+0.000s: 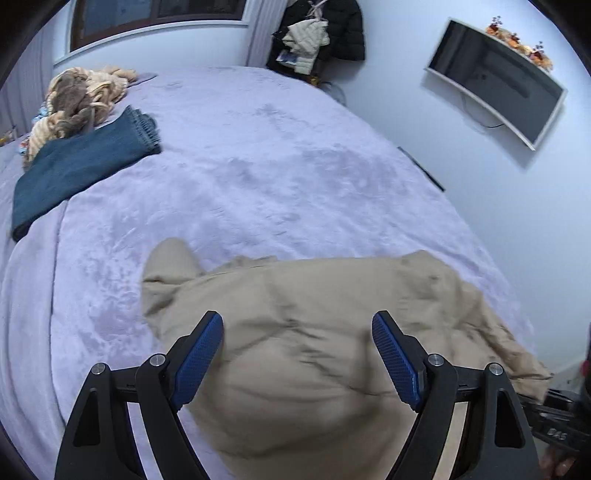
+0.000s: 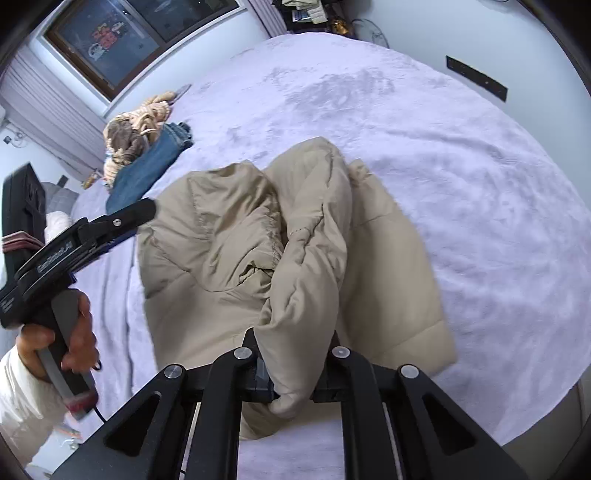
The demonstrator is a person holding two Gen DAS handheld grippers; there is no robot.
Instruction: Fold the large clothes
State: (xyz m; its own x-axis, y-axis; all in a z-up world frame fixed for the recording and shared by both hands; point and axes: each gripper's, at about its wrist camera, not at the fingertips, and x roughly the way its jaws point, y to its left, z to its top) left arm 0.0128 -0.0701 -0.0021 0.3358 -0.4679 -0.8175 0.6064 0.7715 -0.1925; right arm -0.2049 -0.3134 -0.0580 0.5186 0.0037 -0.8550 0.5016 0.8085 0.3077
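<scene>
A beige puffer jacket [image 1: 314, 332] lies crumpled on the lavender bed [image 1: 258, 166]; it also shows in the right wrist view [image 2: 221, 240]. My left gripper [image 1: 297, 332] is open and empty, its blue pads [image 1: 201, 354] spread just above the jacket's near part. In the right wrist view the left gripper [image 2: 144, 212] hovers at the jacket's left edge. My right gripper [image 2: 295, 343] is shut on a thick fold of the jacket, seemingly a sleeve [image 2: 306, 266], which is bunched between its fingers and lifted off the bed [image 2: 461, 166].
Folded blue jeans [image 1: 81, 166] and a tan knitted heap [image 1: 77, 99] lie at the bed's far left. A wall TV [image 1: 495, 81] hangs on the right. Dark coats [image 1: 317, 29] hang beyond the bed. A window [image 2: 122, 33] is behind the bed.
</scene>
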